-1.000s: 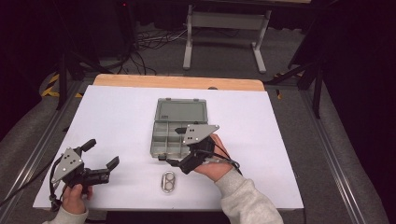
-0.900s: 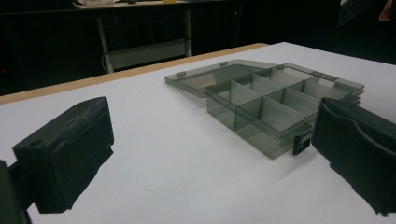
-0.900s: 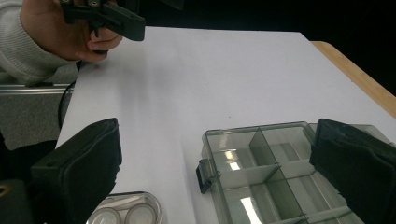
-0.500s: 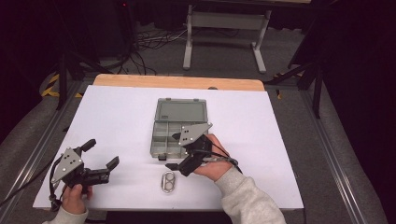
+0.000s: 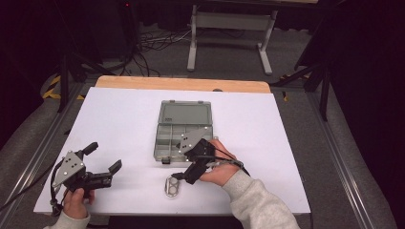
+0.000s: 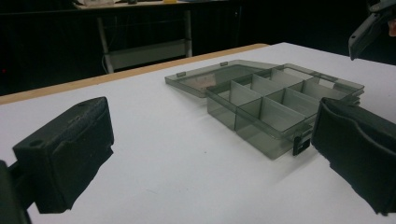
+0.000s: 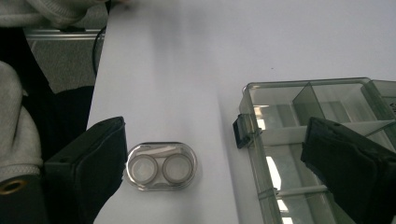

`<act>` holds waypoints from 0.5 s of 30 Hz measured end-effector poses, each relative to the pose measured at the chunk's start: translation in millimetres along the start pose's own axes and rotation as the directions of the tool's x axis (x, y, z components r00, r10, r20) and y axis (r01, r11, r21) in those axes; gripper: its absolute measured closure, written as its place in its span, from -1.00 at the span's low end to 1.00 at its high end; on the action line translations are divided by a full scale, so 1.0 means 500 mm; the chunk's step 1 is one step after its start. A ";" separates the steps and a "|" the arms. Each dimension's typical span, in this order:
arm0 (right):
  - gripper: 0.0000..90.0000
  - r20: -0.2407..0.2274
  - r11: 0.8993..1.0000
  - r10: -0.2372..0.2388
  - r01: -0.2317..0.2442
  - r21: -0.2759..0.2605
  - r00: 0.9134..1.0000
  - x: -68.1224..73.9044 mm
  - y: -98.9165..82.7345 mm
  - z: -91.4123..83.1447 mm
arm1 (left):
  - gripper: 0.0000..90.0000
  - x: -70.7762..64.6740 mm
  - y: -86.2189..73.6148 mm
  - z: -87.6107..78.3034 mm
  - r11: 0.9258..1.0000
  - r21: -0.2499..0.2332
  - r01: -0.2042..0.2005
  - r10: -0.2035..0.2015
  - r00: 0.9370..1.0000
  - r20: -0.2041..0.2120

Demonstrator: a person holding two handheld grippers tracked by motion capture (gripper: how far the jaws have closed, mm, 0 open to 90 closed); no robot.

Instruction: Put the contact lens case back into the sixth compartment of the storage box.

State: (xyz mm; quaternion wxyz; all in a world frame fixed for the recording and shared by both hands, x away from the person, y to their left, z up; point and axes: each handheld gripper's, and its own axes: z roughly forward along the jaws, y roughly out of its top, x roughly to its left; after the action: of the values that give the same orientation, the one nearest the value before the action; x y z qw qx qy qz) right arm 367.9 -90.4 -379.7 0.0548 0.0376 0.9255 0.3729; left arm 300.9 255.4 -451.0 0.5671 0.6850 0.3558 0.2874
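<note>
A small clear contact lens case [image 5: 173,187] [image 7: 161,167] with two round wells lies flat on the white table near its front edge. My right gripper [image 5: 180,177] [image 7: 215,158] points down over it. Its jaws have just been closing and still stand apart. The case lies between them, close beside one jaw, with a wide gap to the other, which hangs over the box. A grey see-through compartment box [image 5: 183,135] [image 6: 275,102] [image 7: 299,116] lies open just behind, its lid flat. My left gripper [image 5: 102,157] [image 6: 210,154] rests at the front left, open, nothing in it.
The white table top [image 5: 119,119] has a wooden strip along its far edge. Beyond the table are cables and a metal stand on a dark floor. A black latch [image 7: 243,130] juts from the box's front wall toward the lens case.
The right gripper has tipped slightly down and left toward the lens case. The left gripper, the box and the case have kept still.
</note>
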 end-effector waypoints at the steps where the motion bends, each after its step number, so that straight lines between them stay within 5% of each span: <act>1: -0.83 -0.005 1.000 0.000 0.000 0.008 1.000 0.001 0.000 0.002 | -1.00 0.000 0.000 0.000 1.000 0.000 0.000 0.000 1.000 0.000; 15: -0.82 -0.045 0.995 -0.013 0.017 0.103 0.999 0.011 0.002 0.020 | -1.00 0.001 0.000 -0.001 1.000 -0.001 0.003 -0.003 1.000 -0.002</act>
State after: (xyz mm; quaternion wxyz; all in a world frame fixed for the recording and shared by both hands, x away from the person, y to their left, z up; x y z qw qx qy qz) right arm 363.9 -82.2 -386.8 0.0349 0.0252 0.9448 0.3249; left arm 300.8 255.9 -450.7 0.5675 0.6838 0.3574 0.2874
